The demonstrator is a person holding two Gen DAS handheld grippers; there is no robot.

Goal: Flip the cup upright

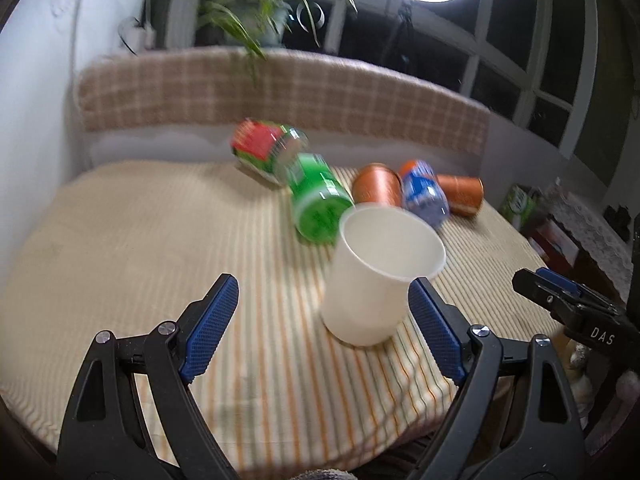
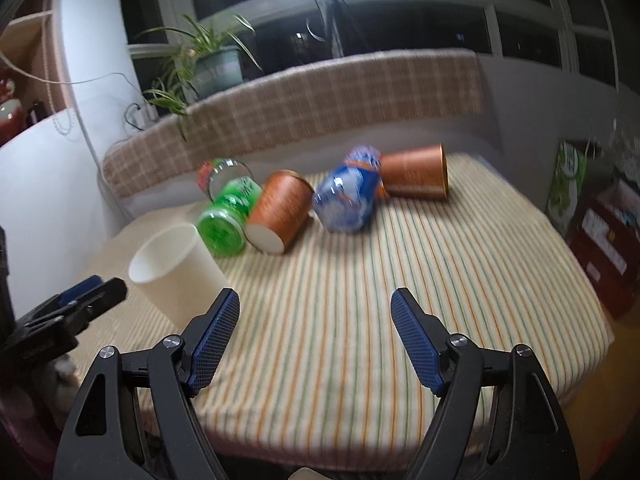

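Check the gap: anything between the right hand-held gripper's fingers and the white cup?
Nothing. In the right wrist view the white paper cup sits just beyond the right hand-held gripper, next to its left finger; only bare striped cloth between.

Striped table (image 2: 340, 320): white cup (image 1: 380, 276), toppled cans (image 2: 224, 216).

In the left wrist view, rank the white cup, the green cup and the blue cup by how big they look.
Largest to smallest as they appear:
1. white cup, though it sits nearest the camera
2. green cup
3. blue cup

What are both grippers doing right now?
Left gripper: open, holding nothing; white paper cup sits upright by its right finger.
Right gripper: open, empty.
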